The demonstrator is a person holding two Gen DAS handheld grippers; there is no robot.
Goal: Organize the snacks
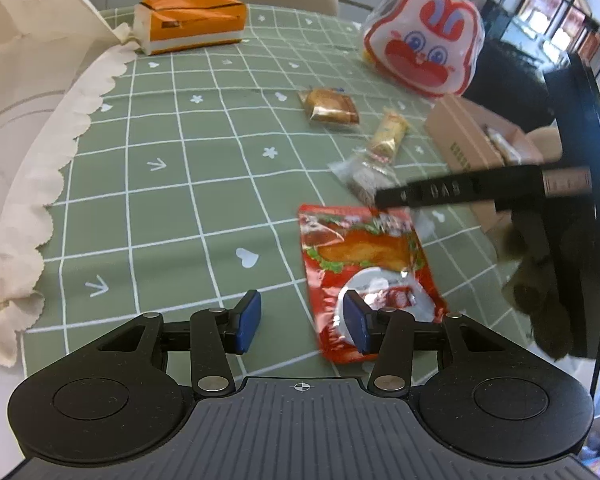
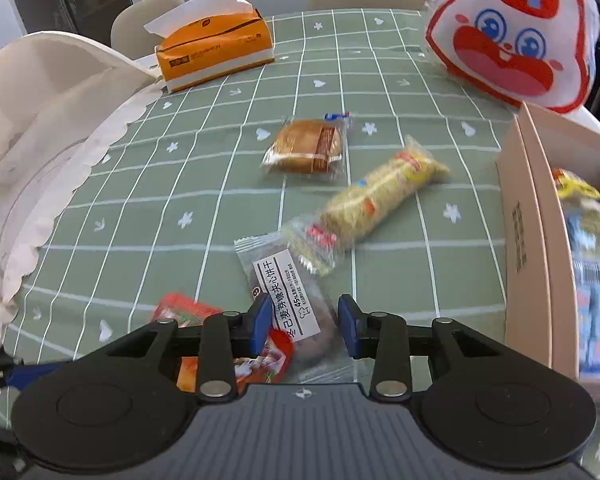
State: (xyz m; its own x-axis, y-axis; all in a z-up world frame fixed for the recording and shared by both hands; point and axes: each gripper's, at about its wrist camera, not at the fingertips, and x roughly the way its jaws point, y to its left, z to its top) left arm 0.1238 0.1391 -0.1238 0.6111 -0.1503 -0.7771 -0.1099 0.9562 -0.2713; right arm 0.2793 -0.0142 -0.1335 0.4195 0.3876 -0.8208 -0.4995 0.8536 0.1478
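Biscuit packet (image 2: pixel 288 300): clear wrapper with a white label, flat on the worktop (image 2: pixel 204 200), its near end lying between the right tongs (image 2: pixel 305 324), one corner overlapping the red pouch (image 2: pixel 236 344).
Right tongs: blue pads stand either side of the packet with small gaps showing; not yet pressing, nothing held.
Left tongs (image 1: pixel 302 322): wide, empty, low over the worktop, the right pad over the red pouch's lower edge.
Step in hand: judged to be the pickup of the biscuit packet for the cardboard box (image 2: pixel 528 240) at the right.
Doing it well: settle the pads lower so they bite the biscuit's body, not loose film; close squarely, lift straight before swinging right.
Neighbours: the long yellow roll (image 2: pixel 380 200) touches the packet's far corner and may drag along; the bun (image 2: pixel 306 148) lies apart.
Edges: the box wall stands upright just beside, so clear its rim.
Open room: bare cloth to the left, up to the scalloped edge.
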